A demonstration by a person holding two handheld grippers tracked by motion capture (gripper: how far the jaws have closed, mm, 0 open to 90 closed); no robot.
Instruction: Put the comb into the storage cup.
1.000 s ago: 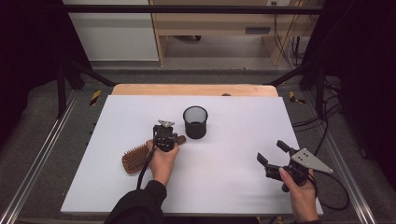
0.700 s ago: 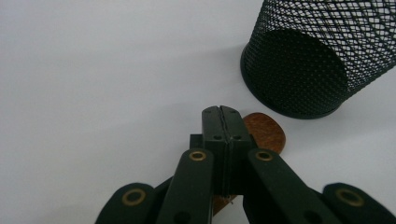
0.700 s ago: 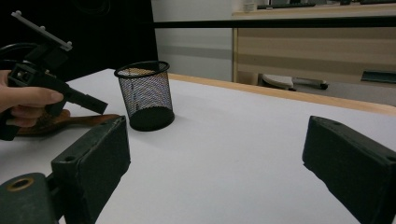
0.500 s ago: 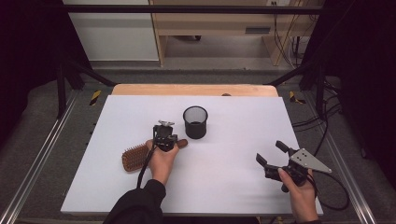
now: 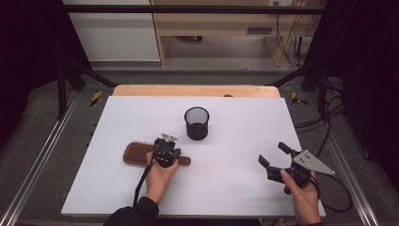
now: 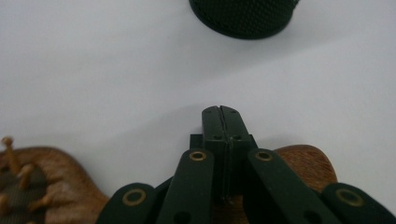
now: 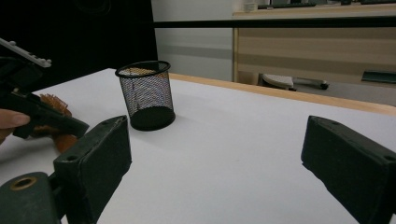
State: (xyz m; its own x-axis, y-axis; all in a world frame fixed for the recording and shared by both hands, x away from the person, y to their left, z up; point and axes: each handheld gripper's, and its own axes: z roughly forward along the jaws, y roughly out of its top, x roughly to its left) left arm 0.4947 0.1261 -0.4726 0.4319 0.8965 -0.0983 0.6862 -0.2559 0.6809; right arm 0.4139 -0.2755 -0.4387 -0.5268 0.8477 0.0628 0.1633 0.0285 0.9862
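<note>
High view: the left gripper [image 5: 165, 149] sits over the handle of a wooden hairbrush [image 5: 139, 153] lying flat on the white table [image 5: 244, 141], bristles up, head toward the table's left side. The left gripper view shows its two jaws pressed together with nothing between them, their tips just above the brush handle [image 6: 303, 163]; whether they touch the wood is hard to say from this angle. A black mesh cup [image 5: 196, 123] stands upright a little beyond the brush, nearer the table's middle, apart from it. The right gripper [image 5: 275, 155] is held near the table's right front corner, well away from the brush and the cup. The right gripper view shows its jaws spread wide over bare tabletop, holding nothing, with the mesh cup [image 7: 145, 94] ahead and the left gripper [image 7: 32, 109] at the far left.
</note>
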